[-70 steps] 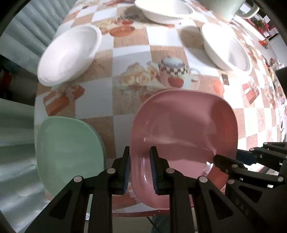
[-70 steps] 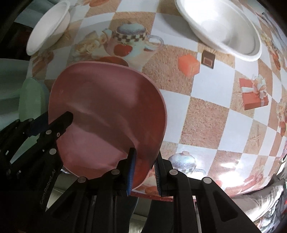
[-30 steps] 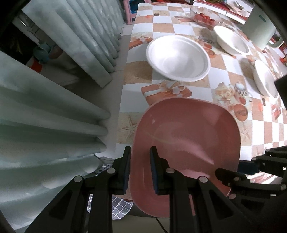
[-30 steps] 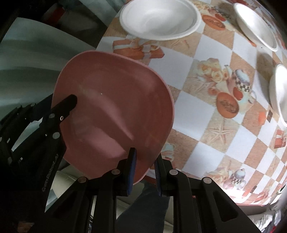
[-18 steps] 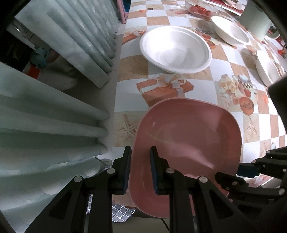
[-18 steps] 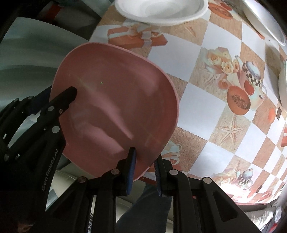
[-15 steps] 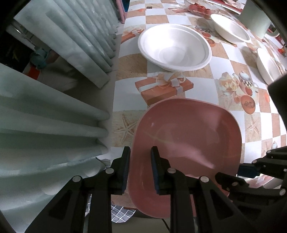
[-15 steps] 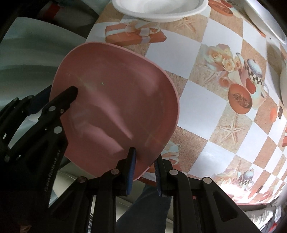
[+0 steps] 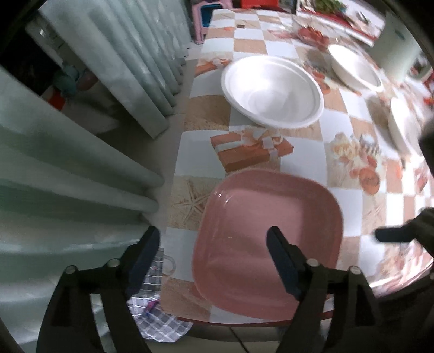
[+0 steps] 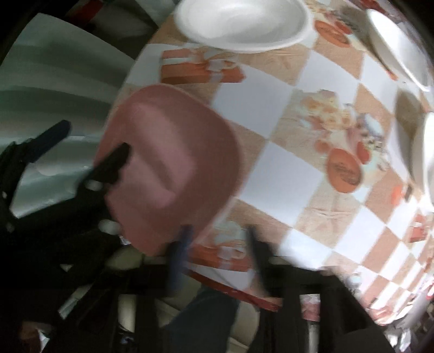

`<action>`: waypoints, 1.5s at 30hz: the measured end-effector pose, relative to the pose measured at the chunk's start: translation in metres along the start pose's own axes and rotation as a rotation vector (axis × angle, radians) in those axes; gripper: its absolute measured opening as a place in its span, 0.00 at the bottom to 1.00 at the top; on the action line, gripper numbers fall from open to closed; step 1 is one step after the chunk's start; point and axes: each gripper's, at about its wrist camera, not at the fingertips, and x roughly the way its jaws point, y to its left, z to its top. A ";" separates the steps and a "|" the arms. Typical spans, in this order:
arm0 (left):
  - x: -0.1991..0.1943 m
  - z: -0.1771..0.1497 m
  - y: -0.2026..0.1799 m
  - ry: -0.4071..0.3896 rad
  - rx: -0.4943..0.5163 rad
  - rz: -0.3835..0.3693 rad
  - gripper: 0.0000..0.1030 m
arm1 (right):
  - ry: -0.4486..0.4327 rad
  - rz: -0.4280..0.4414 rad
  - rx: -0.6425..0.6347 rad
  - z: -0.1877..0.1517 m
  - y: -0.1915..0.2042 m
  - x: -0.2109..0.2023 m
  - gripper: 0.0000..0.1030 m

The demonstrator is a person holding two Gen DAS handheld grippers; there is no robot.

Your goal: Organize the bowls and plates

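- The left gripper (image 9: 213, 245) is low over the near edge of the bench (image 9: 249, 70), pointing forward and down, its two dark fingers (image 9: 143, 251) spread wide apart and gripping nothing.
- One finger lies outside the left rim of the pink plate (image 9: 267, 241) and the other over its right half, so they straddle the plate; whether either touches it cannot be told.
- The right gripper (image 10: 217, 244) is at the near bench edge just right of the pink plate (image 10: 168, 163); its fingers (image 10: 180, 244) are blurred but clearly parted, with printed cloth showing between them and nothing held.
- In the left wrist view a dark fingertip of the right gripper (image 9: 393, 235) shows just off the plate's right rim.
- In the right wrist view the left gripper (image 10: 92, 144) is at the left, one finger across the plate's left part, the other outside it.
- One pink plate, square with rounded corners, lies flat at the near left corner of the bench, its near rim at the bench edge.
- Three white bowls are on the bench: the nearest bowl (image 9: 272, 91) beyond the plate, with a printed gift box between them; a far bowl (image 9: 355, 68) behind it; a right bowl (image 9: 401, 125) at the right edge.
- The right wrist view shows the nearest bowl (image 10: 241, 24) at the top and two more white rims at the right.
- The checkered cloth carries teapots, roses and a starfish; no writing can be read.
- Pale pleated curtains (image 9: 81, 114) hang at the left.
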 end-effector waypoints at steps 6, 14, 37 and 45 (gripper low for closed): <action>-0.008 -0.002 -0.005 0.039 -0.053 -0.062 1.00 | -0.026 0.024 0.066 -0.017 -0.041 -0.017 0.99; -0.030 0.000 -0.061 0.101 0.041 -0.179 1.00 | -0.059 0.020 0.254 -0.058 -0.119 -0.036 0.99; -0.037 0.071 -0.199 0.131 0.162 -0.304 1.00 | -0.142 0.033 0.599 -0.091 -0.274 -0.079 0.99; -0.029 0.085 -0.219 0.138 0.138 -0.257 1.00 | -0.141 0.028 0.594 -0.085 -0.305 -0.084 0.99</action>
